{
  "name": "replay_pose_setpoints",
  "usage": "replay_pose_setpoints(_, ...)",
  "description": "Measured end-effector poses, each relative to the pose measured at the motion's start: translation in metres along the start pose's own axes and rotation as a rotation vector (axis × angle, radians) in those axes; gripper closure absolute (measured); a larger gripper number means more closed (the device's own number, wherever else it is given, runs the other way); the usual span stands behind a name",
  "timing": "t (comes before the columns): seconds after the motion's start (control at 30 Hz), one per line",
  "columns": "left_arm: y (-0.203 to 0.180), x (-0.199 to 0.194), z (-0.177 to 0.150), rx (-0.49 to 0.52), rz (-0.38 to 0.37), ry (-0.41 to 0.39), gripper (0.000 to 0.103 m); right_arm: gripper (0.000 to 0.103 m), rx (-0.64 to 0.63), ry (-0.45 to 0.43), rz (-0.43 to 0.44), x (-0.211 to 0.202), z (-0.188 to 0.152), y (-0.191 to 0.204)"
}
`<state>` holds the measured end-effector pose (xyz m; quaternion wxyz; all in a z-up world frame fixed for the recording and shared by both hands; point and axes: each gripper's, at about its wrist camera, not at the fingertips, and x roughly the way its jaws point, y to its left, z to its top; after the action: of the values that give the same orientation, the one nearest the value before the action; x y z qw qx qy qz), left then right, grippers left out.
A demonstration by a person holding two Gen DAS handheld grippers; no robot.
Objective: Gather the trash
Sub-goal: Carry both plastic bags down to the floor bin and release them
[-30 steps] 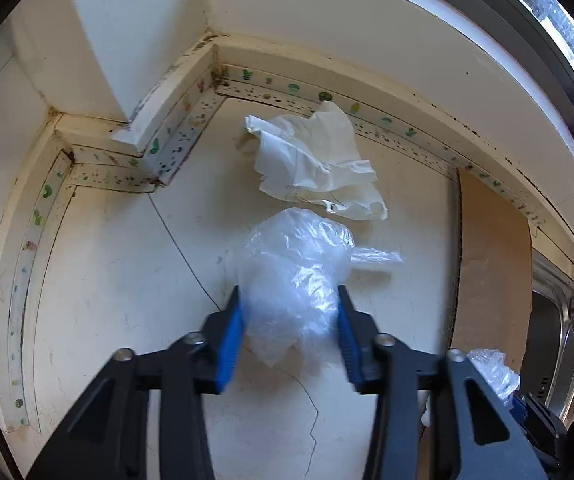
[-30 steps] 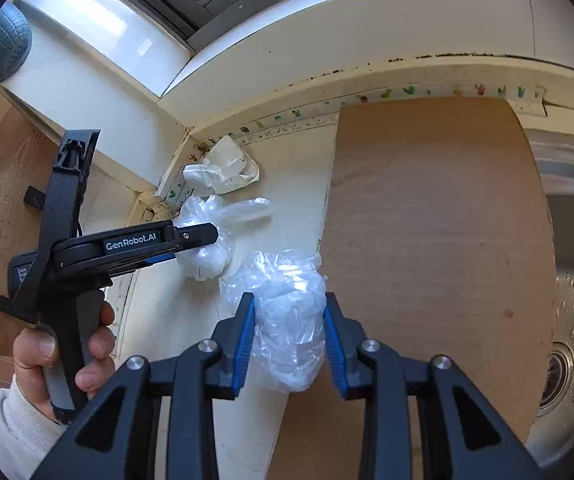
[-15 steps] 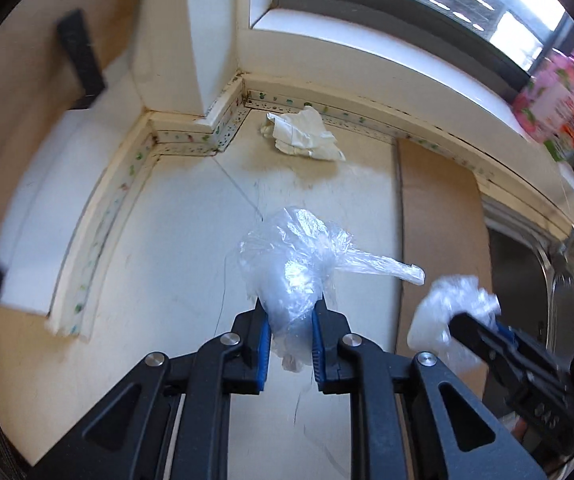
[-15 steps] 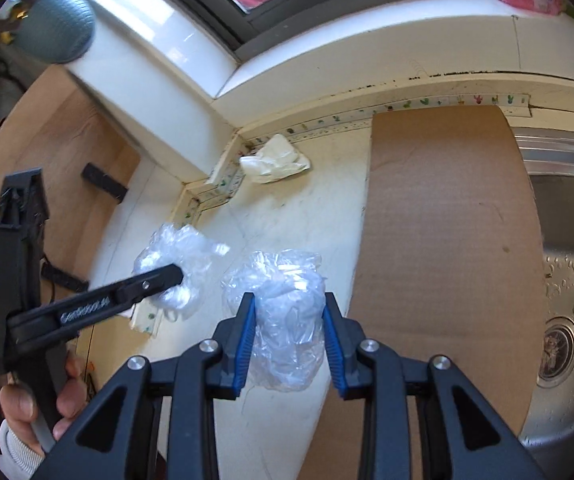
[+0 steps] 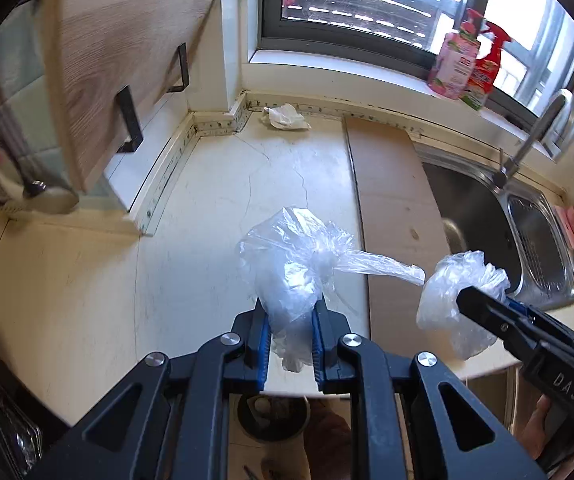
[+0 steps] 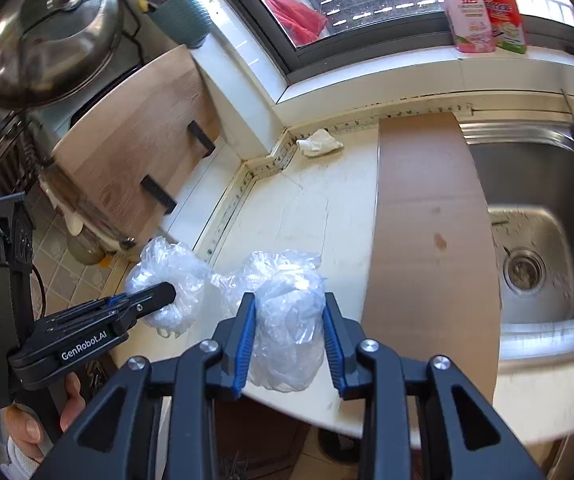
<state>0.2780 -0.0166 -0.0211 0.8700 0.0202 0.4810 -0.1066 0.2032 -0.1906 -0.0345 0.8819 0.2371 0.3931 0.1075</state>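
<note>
Left wrist view: left gripper [image 5: 289, 336] jaws clench one plastic bag [image 5: 295, 264], right gripper [image 6: 289, 344] another bag [image 6: 287, 320], both clear of the surface [image 5: 87, 300], presumably bin-bound; tissue [image 5: 285, 117] waits.

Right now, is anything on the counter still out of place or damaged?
Yes. A crumpled white tissue lies in the back corner of the countertop under the window, not collected yet. Thin cracks run across the countertop. A brown cardboard sheet lies flat beside the sink.
</note>
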Motion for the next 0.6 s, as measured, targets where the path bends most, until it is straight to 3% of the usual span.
replay_pose_setpoints(0.13,0.0,-0.029,-0.054,0.034,0.012,-0.009,0.088,0.071,-0.005,0.015,-0.023,-0.024,-0.057,0.018)
replay_pose_setpoints(0.3,-0.004,-0.04,-0.11,0.041,-0.002,0.062,0.088,0.071,-0.001,0.07,-0.044,-0.038,-0.112,0.026)
replay_pose_setpoints(0.47,-0.006,-0.047,-0.161,0.059,-0.01,0.121,0.088,0.071,-0.011,0.137,-0.067,-0.044,-0.152,0.028)
replay_pose_setpoints(0.6,-0.001,-0.03,-0.189,0.047,-0.013,0.201,0.088,0.071,-0.021,0.202,-0.08,-0.037,-0.174,0.022)
